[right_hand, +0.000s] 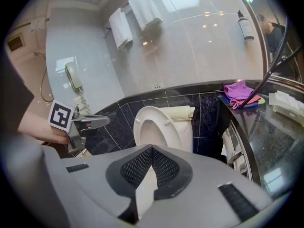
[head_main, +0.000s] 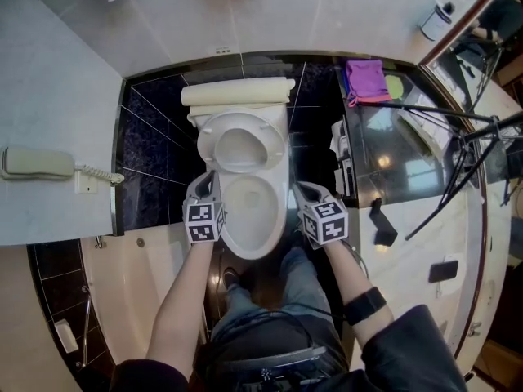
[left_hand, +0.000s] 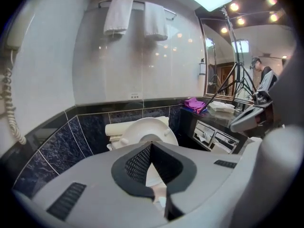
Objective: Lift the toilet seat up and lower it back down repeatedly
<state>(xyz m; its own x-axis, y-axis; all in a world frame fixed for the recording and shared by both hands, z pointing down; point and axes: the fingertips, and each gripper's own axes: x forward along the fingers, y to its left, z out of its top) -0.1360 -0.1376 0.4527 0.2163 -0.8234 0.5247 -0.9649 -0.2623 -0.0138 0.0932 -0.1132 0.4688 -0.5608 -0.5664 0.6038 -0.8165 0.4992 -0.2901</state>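
From above, the toilet seat stands raised behind the bowl, against the tank. The left gripper is at the bowl's left rim and the right gripper at its right rim. Only the right gripper view shows the wall phone left of the bowl. The counter crowds the bowl's right side, and more floor lies open on its left. Both pairs of jaws are clenched, tips meeting, grasping nothing.
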